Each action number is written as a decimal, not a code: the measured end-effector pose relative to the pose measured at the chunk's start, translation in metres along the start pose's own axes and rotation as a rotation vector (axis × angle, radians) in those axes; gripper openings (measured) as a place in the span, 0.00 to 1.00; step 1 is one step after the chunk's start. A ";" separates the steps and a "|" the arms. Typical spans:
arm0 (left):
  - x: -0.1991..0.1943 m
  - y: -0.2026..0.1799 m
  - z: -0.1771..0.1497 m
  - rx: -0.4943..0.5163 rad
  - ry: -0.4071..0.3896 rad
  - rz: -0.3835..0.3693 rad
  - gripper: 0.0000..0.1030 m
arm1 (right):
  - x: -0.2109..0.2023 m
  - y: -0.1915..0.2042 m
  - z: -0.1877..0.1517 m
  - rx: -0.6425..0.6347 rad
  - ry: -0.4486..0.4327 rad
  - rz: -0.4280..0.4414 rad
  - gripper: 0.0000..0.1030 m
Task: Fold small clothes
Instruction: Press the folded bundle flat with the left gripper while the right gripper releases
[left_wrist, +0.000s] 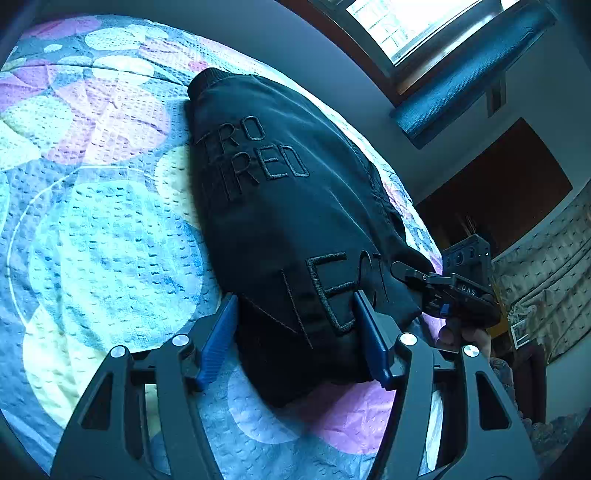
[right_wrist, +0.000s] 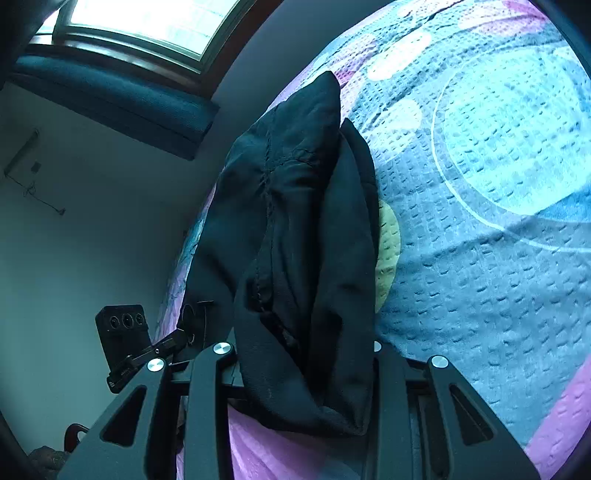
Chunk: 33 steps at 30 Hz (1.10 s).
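A black garment with embroidered letters lies lengthwise on the patterned bedspread. My left gripper straddles its near end; both blue pads touch the bunched fabric and squeeze it. At the garment's right corner my right gripper pinches the cloth. In the right wrist view the same garment bulges up between the fingers of my right gripper and hides the pads, so the jaws stand shut on a thick fold. The left gripper shows at the garment's left edge.
The bedspread stretches wide on the far side of the garment. A window with a blue padded ledge sits on the wall beyond the bed's edge. Fingers of a hand hold the right tool.
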<state>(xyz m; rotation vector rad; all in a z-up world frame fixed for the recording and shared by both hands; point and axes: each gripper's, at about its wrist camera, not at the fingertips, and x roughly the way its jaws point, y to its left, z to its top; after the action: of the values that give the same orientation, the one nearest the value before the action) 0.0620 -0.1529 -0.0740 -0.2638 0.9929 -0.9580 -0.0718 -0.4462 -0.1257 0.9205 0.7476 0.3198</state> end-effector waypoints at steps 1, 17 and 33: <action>0.000 0.001 0.000 0.004 -0.003 -0.005 0.62 | 0.000 -0.003 0.000 0.009 -0.003 0.021 0.31; -0.032 0.016 0.021 -0.100 -0.034 -0.101 0.89 | -0.050 -0.013 0.027 0.018 -0.081 0.069 0.70; 0.065 0.069 0.133 -0.157 0.043 -0.035 0.89 | 0.066 -0.025 0.150 0.002 0.101 0.106 0.71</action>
<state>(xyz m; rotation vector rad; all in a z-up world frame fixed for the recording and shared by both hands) 0.2205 -0.1931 -0.0792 -0.3942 1.1083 -0.9215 0.0788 -0.5147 -0.1181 0.9526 0.7937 0.4615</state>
